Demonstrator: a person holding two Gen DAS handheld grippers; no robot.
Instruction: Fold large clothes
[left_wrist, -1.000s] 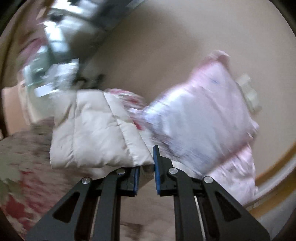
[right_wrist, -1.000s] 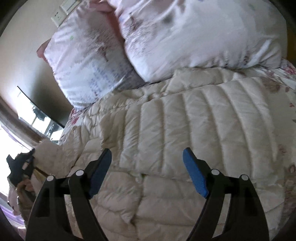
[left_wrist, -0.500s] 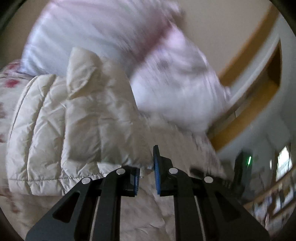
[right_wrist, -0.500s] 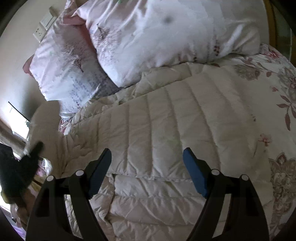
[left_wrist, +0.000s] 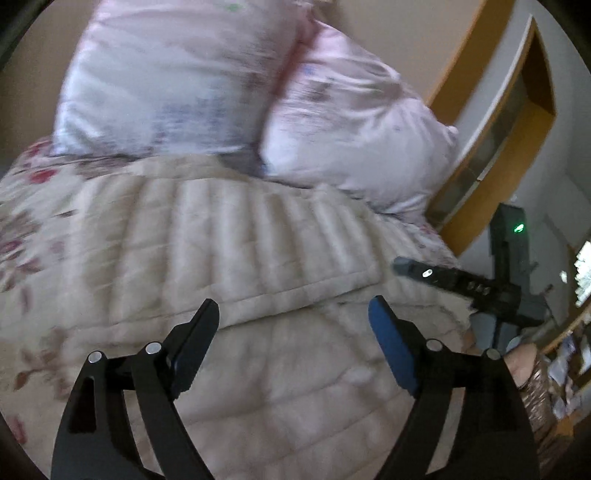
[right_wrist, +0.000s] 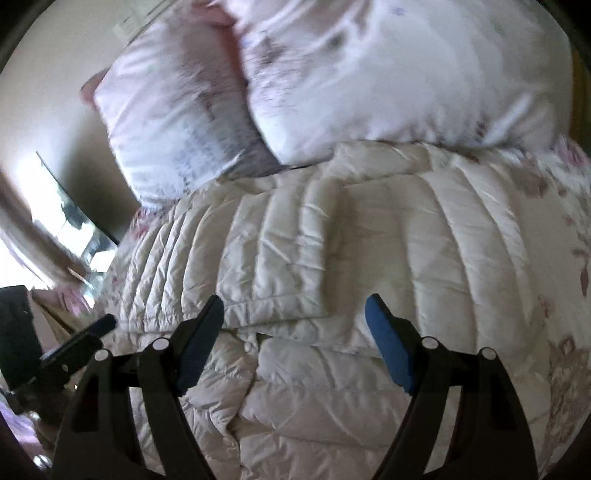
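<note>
Our left gripper (left_wrist: 291, 325) and right gripper (right_wrist: 293, 319) both hang spread, holding nothing, above the cream quilted down jacket (right_wrist: 332, 258) lying folded on the floral bedspread (left_wrist: 33, 206) near the pillows (left_wrist: 177, 81). We judge its puffy folded flap could spring back unpinned.

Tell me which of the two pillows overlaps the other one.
In the right wrist view, the right pillow overlaps the left pillow: its edge covers the left one's side, and it touches the folded puffer jacket.
</note>
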